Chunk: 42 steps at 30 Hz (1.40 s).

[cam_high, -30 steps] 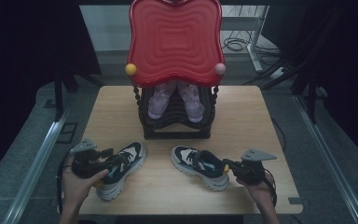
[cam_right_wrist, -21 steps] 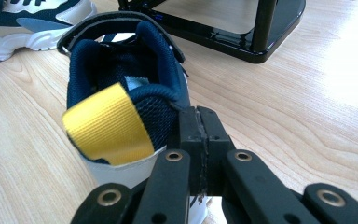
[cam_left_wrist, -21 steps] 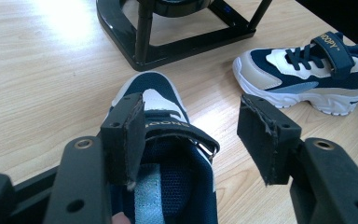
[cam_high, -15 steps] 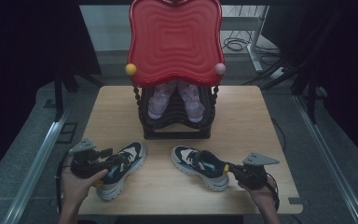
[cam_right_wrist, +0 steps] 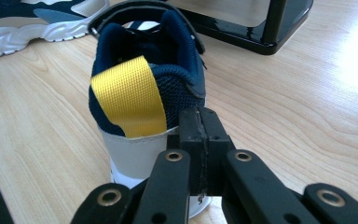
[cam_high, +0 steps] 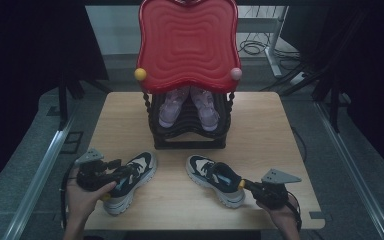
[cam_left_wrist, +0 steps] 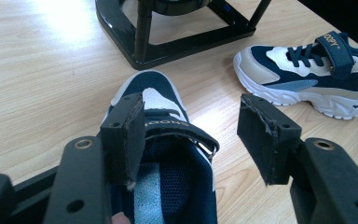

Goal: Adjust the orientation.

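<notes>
The two navy sneakers sit on the desk (cam_high: 280, 125) just in front of the black shoe rack (cam_high: 189, 137), and the thing your next move hangs on is how each one points: both toes aim back at the rack, heels toward you. The left sneaker (cam_high: 130, 182) lies off the rack's left front corner, angled so its long axis runs from your left hand up to the rack. Your left gripper (cam_left_wrist: 191, 135) has its fingers spread, one dipped inside the collar by the strap, the other out over bare desk, so nothing's pinched yet. The right sneaker (cam_high: 215, 179) lies off the rack's right front corner, heel and yellow pull tab (cam_right_wrist: 128, 95) facing your right gripper (cam_right_wrist: 199, 130), whose fingers are pressed together right at the heel. Whether they've nipped the heel edge, I can't tell. Each hand is nearest its own shoe.
</notes>
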Available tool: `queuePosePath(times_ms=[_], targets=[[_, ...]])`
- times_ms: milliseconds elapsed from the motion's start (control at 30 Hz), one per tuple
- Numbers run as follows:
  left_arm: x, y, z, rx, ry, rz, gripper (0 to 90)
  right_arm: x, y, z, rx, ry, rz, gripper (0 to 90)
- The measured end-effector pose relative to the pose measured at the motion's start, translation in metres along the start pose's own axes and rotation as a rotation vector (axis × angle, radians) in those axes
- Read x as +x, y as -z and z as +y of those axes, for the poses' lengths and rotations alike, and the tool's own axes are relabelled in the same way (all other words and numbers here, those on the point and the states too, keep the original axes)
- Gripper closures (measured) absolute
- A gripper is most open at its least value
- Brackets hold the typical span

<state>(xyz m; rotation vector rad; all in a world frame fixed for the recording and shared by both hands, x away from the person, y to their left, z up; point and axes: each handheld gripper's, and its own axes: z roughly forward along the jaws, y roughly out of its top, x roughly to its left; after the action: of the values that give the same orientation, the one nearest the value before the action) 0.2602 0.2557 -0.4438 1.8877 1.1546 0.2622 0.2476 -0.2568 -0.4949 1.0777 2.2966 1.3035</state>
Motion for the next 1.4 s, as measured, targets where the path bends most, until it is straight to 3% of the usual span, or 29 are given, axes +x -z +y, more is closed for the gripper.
queuePosePath(times_ms=[533,1033,1400], targets=[[0.0,0.001,0.0,0.0,-0.002,0.001,41.7,0.017,0.003,-0.002,0.009,0.034,0.016,89.8],[0.0,0.0,0.0,0.0,-0.001,0.002,41.6,0.006,-0.001,-0.006,0.01,0.0,0.004,89.8],[0.0,0.002,0.0,-0.004,-0.003,0.005,41.6,0.014,-0.006,-0.002,0.026,0.021,0.026,89.8]])
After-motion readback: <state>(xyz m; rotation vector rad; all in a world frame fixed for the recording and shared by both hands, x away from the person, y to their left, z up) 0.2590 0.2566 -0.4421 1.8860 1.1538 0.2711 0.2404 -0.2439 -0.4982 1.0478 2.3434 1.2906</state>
